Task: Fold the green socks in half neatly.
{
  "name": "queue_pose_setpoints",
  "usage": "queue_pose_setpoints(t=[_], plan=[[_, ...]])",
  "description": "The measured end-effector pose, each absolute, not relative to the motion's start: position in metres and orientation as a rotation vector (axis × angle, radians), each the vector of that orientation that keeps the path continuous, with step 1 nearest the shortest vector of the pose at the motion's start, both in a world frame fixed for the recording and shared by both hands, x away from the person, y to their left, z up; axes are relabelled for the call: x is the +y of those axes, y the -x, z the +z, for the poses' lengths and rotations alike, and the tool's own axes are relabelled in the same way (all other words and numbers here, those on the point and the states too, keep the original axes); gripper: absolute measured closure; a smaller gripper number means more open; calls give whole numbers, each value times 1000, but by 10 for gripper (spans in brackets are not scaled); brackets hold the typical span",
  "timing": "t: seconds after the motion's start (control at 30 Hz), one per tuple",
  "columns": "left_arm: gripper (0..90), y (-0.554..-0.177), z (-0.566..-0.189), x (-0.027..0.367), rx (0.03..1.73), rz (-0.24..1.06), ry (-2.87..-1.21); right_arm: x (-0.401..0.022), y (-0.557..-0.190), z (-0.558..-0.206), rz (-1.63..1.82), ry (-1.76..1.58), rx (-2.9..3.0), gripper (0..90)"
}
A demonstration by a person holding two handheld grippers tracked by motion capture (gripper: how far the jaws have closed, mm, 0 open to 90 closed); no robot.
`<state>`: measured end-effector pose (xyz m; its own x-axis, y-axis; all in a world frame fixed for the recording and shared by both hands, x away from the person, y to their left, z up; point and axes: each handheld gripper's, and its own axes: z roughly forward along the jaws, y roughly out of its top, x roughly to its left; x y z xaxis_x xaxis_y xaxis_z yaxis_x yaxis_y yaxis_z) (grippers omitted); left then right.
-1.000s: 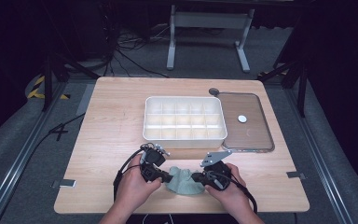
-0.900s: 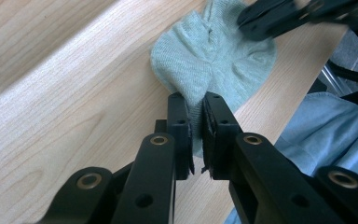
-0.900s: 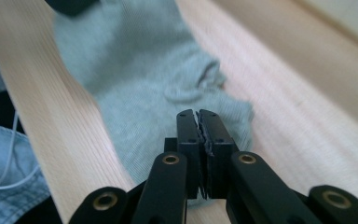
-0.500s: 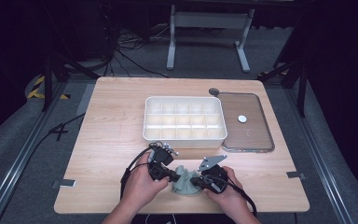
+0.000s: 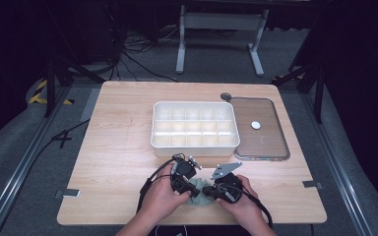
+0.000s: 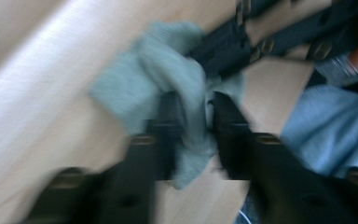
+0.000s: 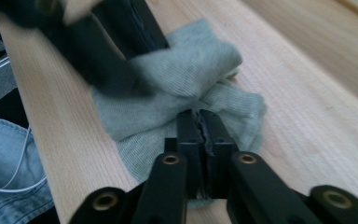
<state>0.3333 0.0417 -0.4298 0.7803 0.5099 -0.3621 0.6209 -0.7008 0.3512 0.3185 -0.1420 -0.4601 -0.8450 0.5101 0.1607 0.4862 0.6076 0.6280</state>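
Grey-green knit cloth (image 7: 186, 100) — sock-like, though we cannot be sure — lies bunched at the near edge of the worktop (image 5: 123, 142), between our two hands. Our right gripper (image 7: 200, 122) has its jaws pinched shut on a fold of it. Our left gripper (image 6: 193, 119) has just been opening; its jaws now stand part-way apart with a ridge of cloth between them, pads seemingly no longer pressing, though the left gripper view is blurred. White compartment tray (image 5: 195, 127) and clear lid (image 5: 263, 142) sit well apart, beyond the hands. Risks as we judge them: with one firm grip only, the bundle may unroll or drag; the left jaws may snag loose knit as they shift; both grippers work close together — a clash is possible.
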Motion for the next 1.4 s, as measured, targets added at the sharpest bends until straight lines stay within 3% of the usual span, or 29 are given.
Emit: queue_pose_setpoints(t=[0.17,0.3,0.37,0.67,0.93,1.07,1.1,1.13,1.4], plan=[[455,-329,-427,46,760,-354,-2498,-163,-320,-437,1161,-916,2707,844],[429,-324,-428,44,705,-352,-2573,-179,-321,-426,1178,-941,2669,838],[473,-323,-431,41,682,-369,-2586,-179,-319,-425,1194,-938,2678,845],[467,-321,-438,36,646,-373,-2592,-152,-312,-436,1138,-840,2787,872],[566,-324,-438,40,712,-380,-2564,-153,-317,-457,1098,-885,2840,861],[764,-325,-441,40,784,-360,-2568,-157,-319,-459,1122,-903,2844,841],[764,-325,-442,40,781,-355,-2568,-158,-320,-460,1134,-917,2848,833],[842,-325,-442,40,791,-365,-2565,-162,-322,-458,1145,-929,2849,823],[874,-325,-439,42,848,-330,-2503,-163,-323,-463,1059,-911,2894,842]])
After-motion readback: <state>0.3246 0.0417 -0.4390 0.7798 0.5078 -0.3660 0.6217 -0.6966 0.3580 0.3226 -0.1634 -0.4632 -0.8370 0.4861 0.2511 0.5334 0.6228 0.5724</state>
